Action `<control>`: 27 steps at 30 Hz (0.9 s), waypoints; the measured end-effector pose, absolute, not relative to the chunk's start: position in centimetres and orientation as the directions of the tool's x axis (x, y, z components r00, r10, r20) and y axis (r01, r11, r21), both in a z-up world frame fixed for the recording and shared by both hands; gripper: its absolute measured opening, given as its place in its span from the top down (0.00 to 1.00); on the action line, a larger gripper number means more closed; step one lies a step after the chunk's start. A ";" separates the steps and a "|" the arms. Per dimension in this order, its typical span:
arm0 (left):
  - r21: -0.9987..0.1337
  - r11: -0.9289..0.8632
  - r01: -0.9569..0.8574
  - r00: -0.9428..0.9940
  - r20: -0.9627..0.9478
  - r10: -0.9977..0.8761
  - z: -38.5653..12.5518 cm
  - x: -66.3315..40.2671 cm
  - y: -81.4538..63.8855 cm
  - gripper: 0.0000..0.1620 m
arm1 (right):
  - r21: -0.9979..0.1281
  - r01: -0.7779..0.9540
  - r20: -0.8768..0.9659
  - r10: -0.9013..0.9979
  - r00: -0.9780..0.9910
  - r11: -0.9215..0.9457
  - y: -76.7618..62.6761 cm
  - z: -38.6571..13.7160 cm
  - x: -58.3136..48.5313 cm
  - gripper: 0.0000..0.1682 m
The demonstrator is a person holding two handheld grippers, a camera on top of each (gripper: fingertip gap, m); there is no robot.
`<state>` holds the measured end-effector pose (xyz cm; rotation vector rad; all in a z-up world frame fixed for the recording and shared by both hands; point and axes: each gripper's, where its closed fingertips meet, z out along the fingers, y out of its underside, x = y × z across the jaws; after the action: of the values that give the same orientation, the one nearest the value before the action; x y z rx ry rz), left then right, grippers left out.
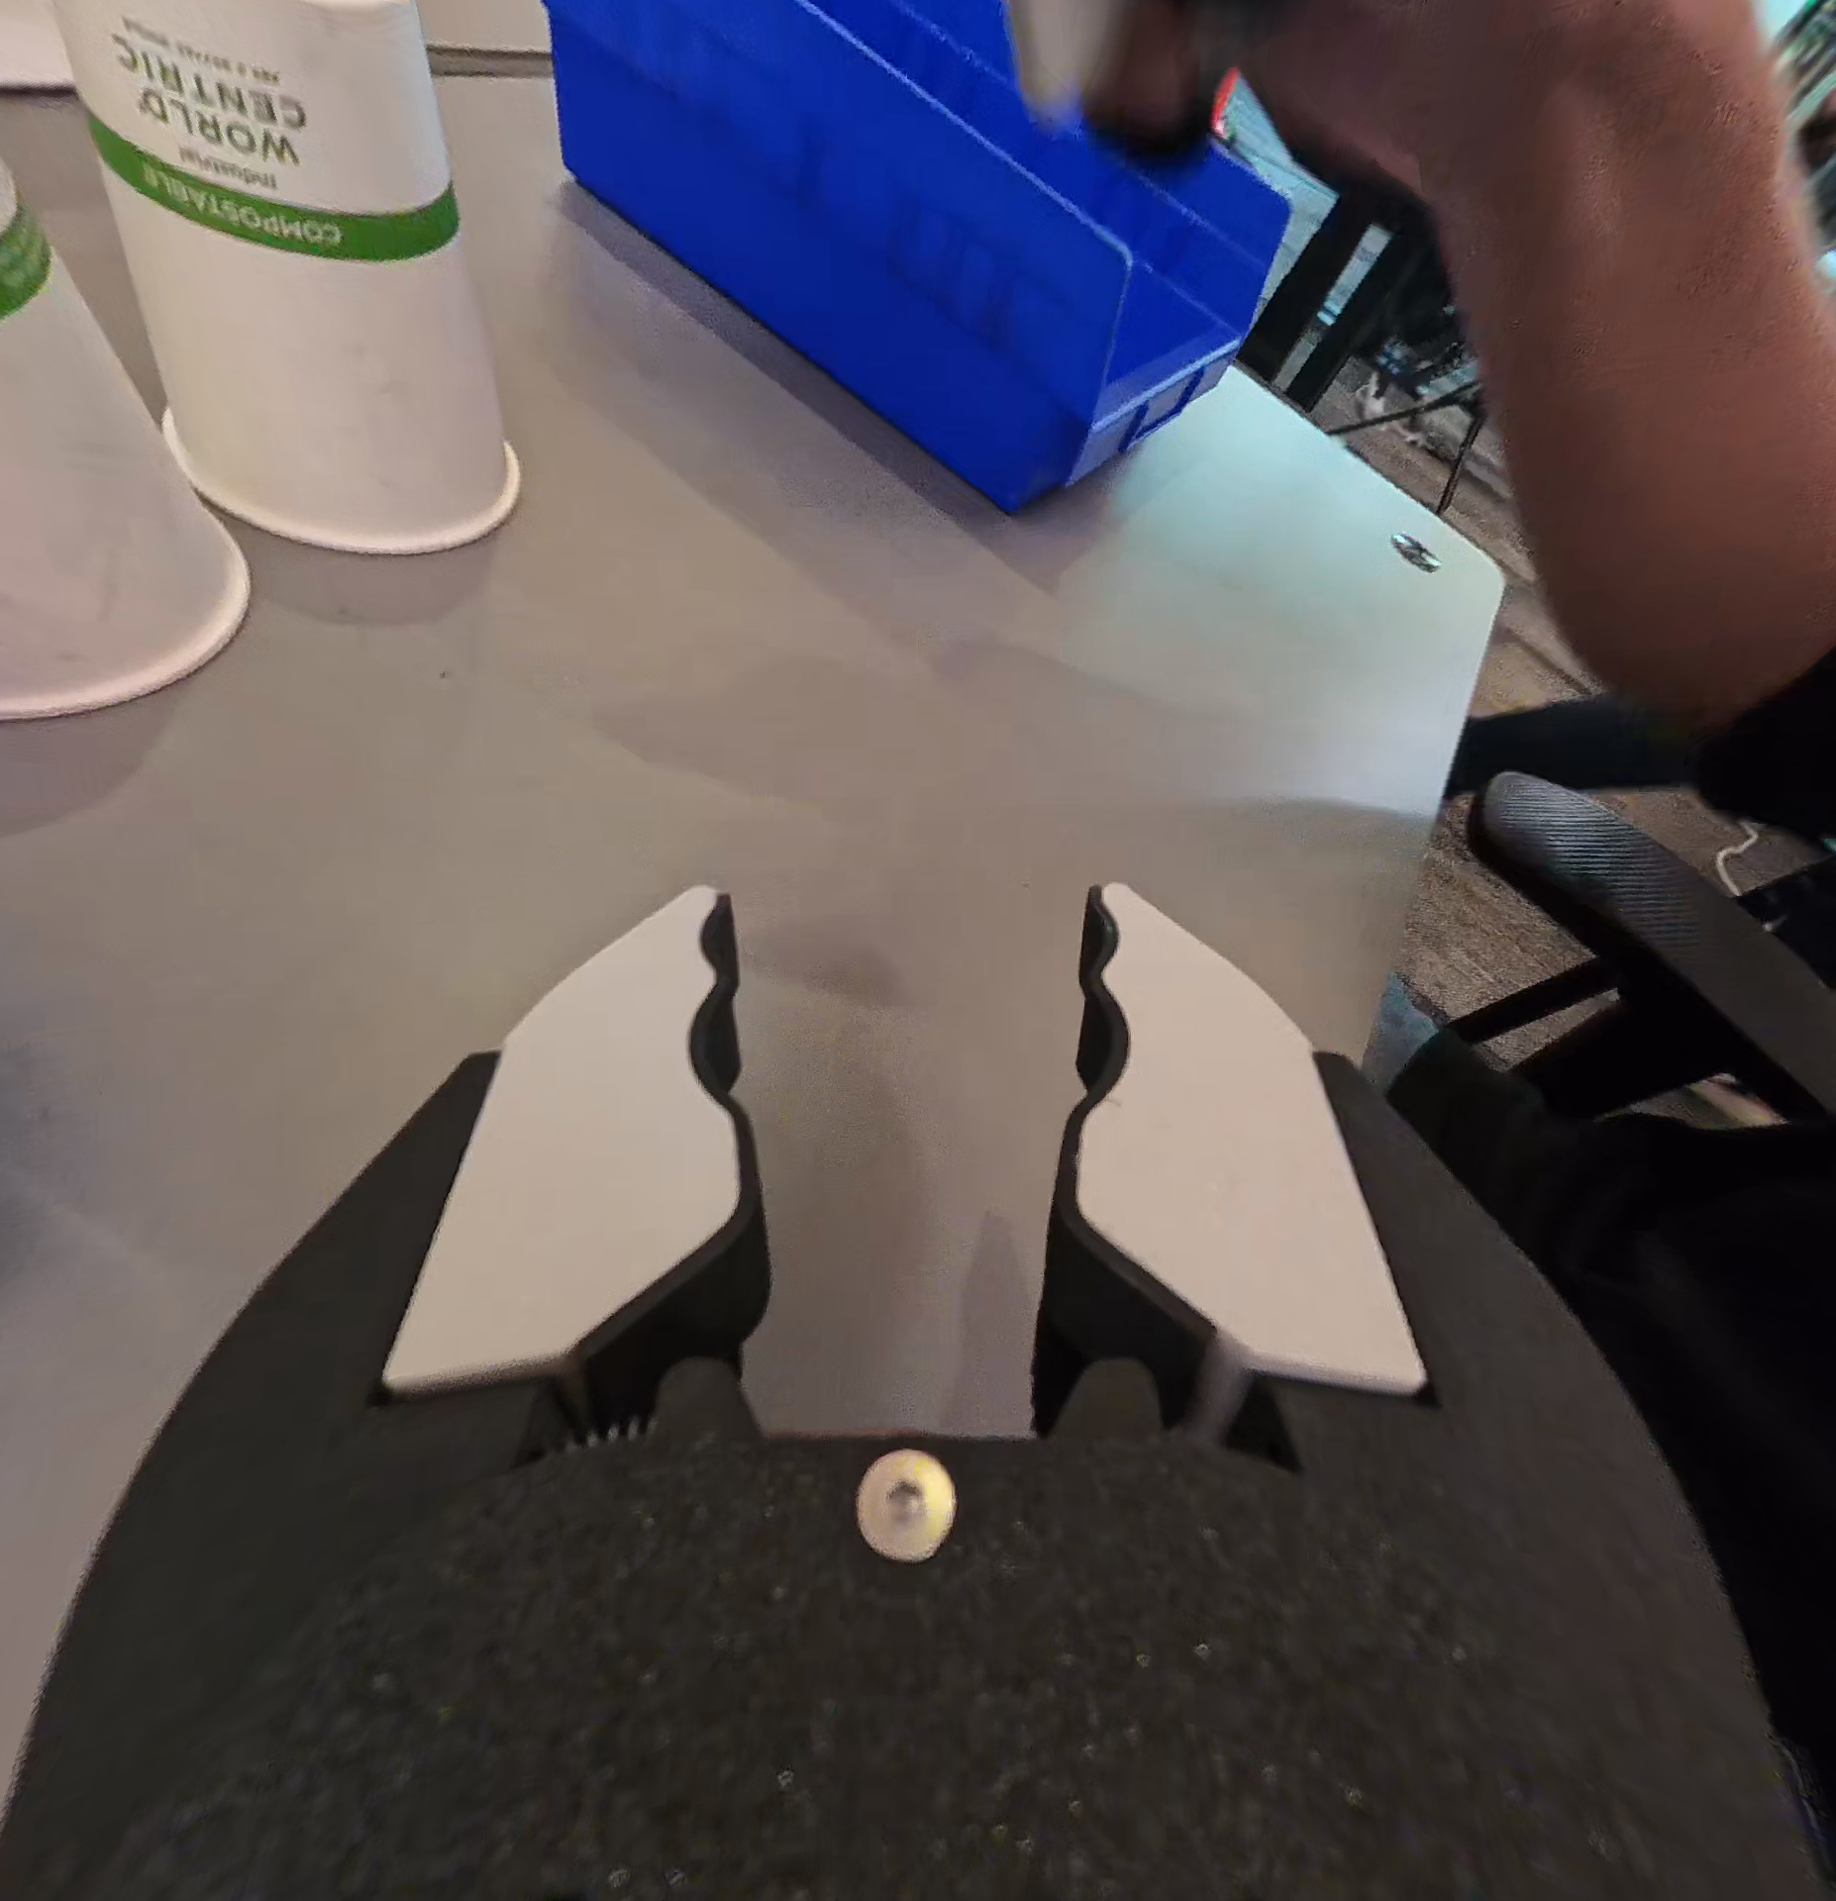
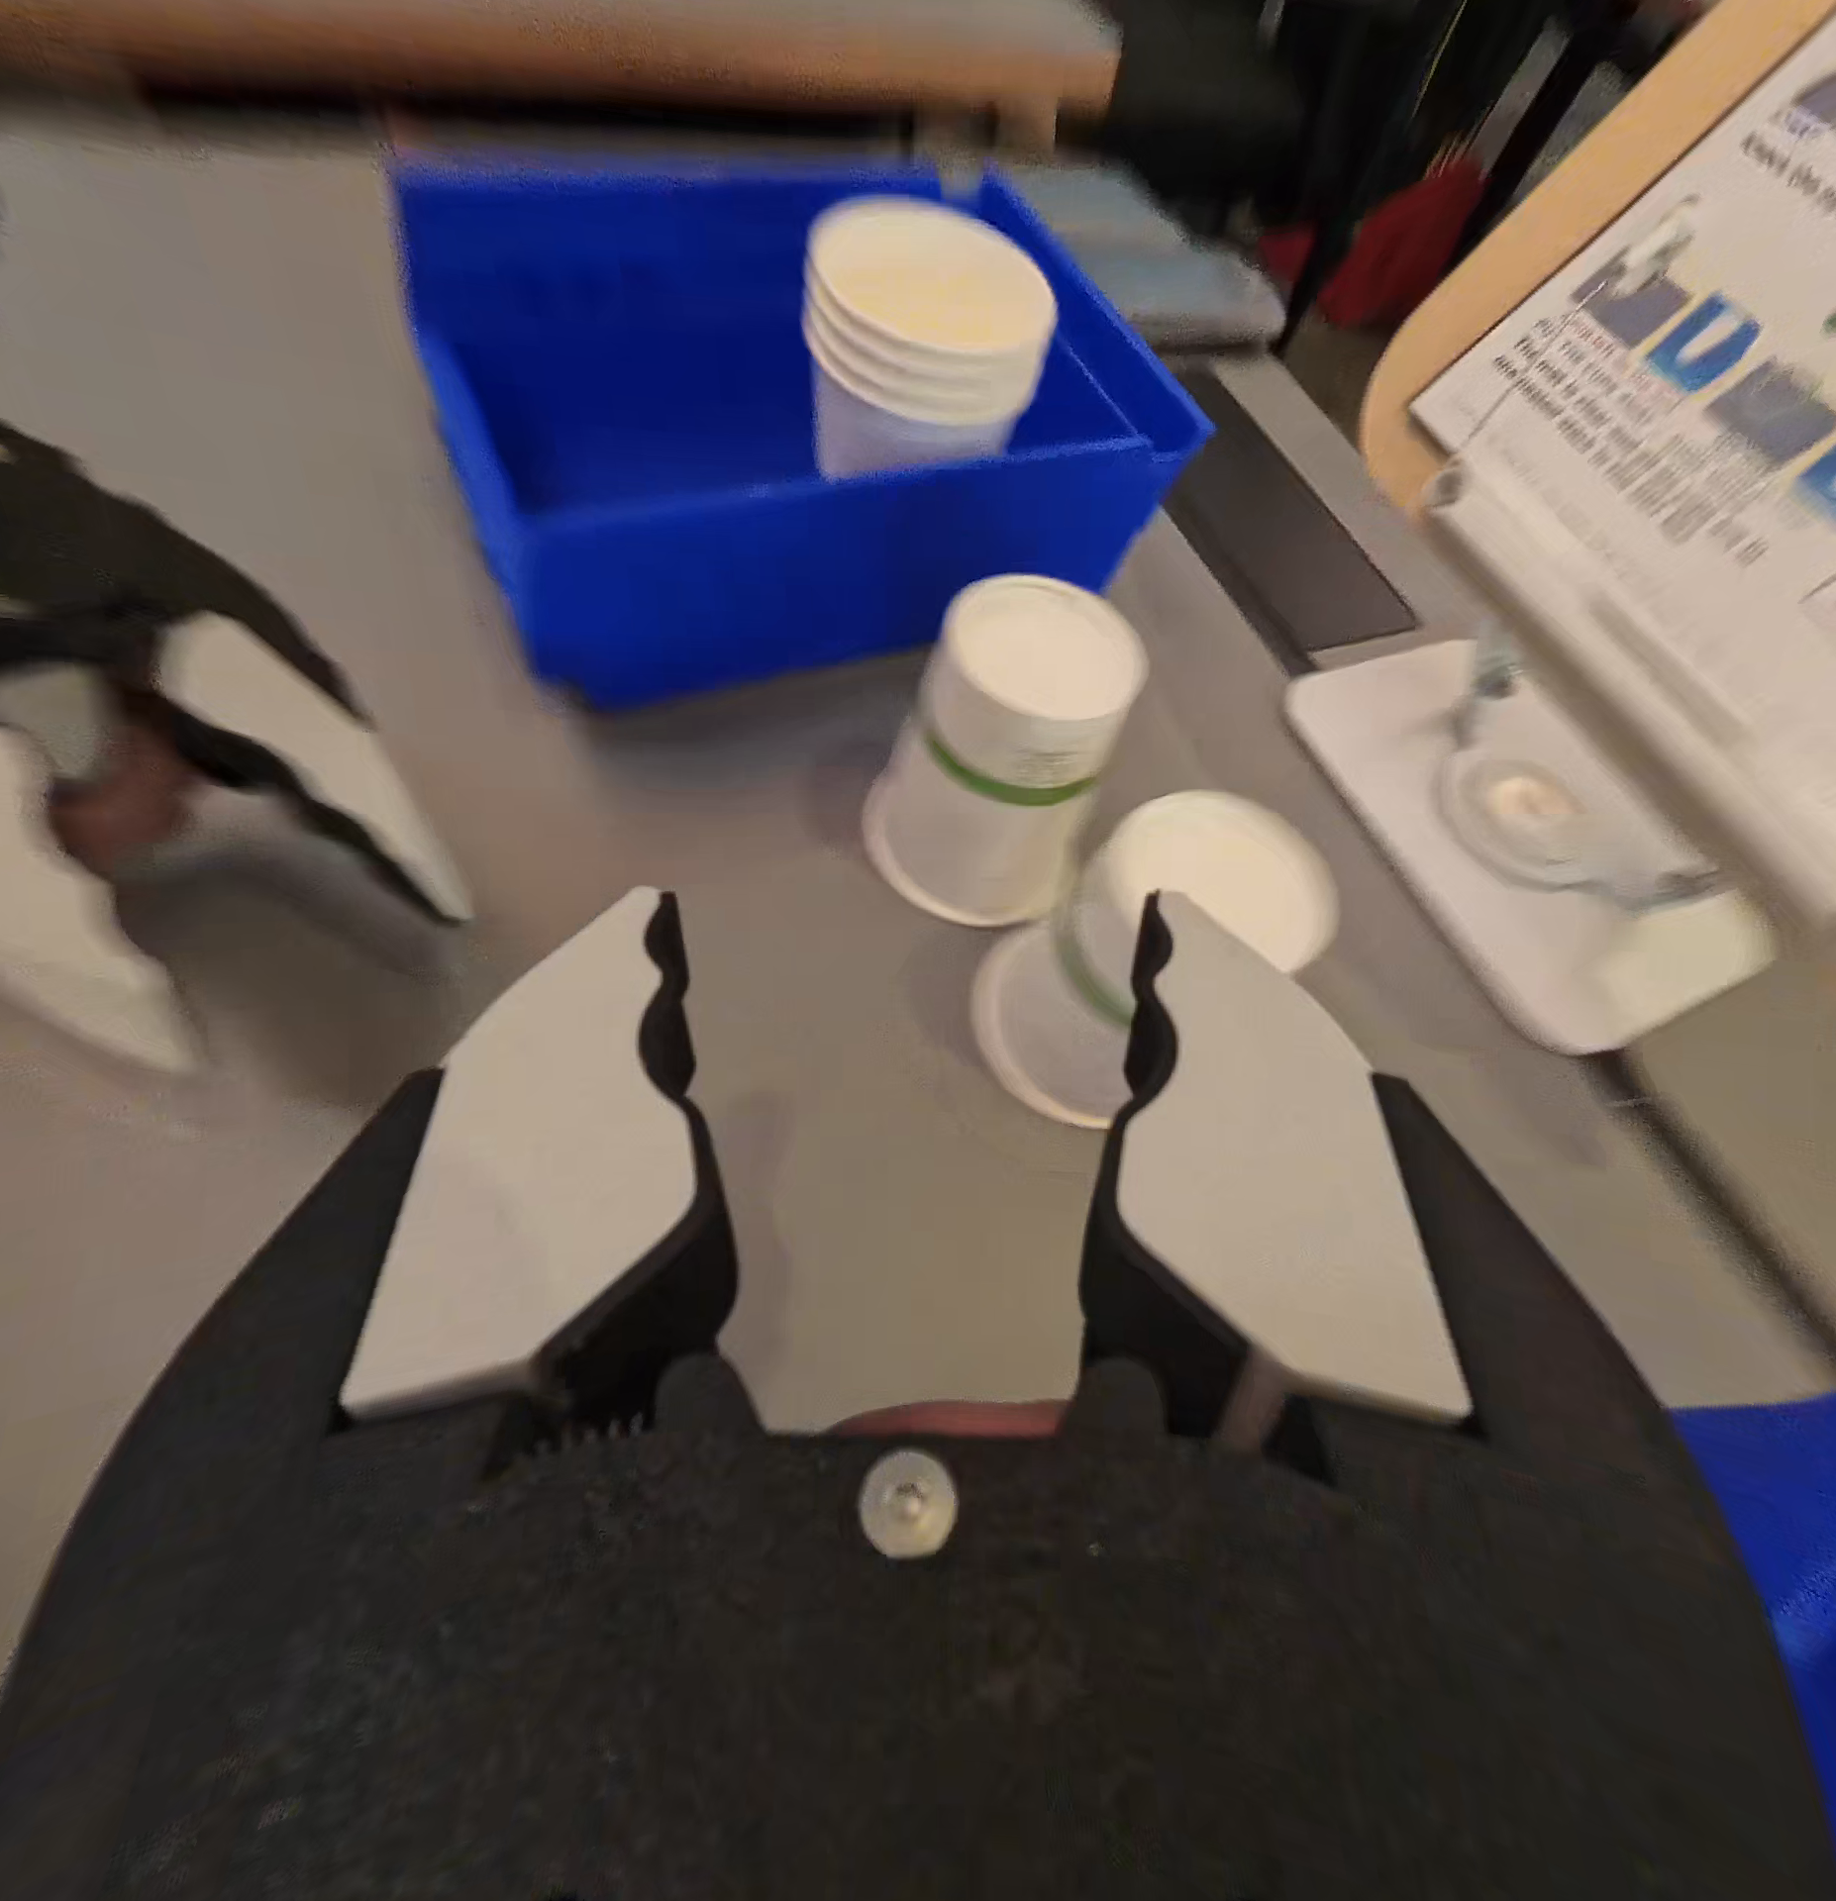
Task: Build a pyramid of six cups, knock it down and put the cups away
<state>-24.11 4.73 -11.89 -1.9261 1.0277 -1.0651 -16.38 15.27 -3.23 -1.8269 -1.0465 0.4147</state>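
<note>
Two white paper cups with green bands stand upside down on the grey table (image 1: pixel 790 720): one (image 1: pixel 307 298) at the upper left of the left wrist view, one (image 1: pixel 60 535) at the left edge. In the right wrist view they stand side by side, the far cup (image 2: pixel 996 751) and the near cup (image 2: pixel 1171 926). A stack of several nested cups (image 2: pixel 924 339) stands in the blue bin (image 2: pixel 749 576). My left gripper (image 1: pixel 909 905) is open and empty above bare table. My right gripper (image 2: pixel 909 910) is open and empty, just left of the near cup.
The blue bin (image 1: pixel 893 237) lies at the top of the left wrist view, with a person's hand (image 1: pixel 1562 339) over it. A white stand (image 2: pixel 1511 844) holding a printed sheet (image 2: pixel 1665 339) is at the right. A black chair (image 1: pixel 1665 926) is past the table's right edge. The left gripper (image 2: pixel 225 782) shows at the left.
</note>
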 end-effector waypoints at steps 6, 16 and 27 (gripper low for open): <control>-0.864 -0.389 -0.320 0.377 0.260 -0.889 -8.8 -25.7 6.0 0.63 | -0.968 0.176 0.020 0.645 0.764 -0.179 6.0 -8.6 -14.3 0.56; -0.547 -0.114 -0.829 0.345 -0.341 -0.874 -3.9 -35.8 18.2 0.79 | -0.963 0.213 0.082 0.574 0.814 -0.164 4.3 -10.5 -11.1 0.55; -0.335 -0.161 -0.928 0.262 -0.285 -0.922 -4.5 -38.5 27.2 0.80 | -0.957 0.240 0.102 0.591 0.800 -0.160 4.3 -10.6 -11.4 0.58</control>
<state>-38.47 27.17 -4.52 -2.1006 1.6744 0.0198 -11.36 4.35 -10.60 -1.7419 -0.6489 0.3496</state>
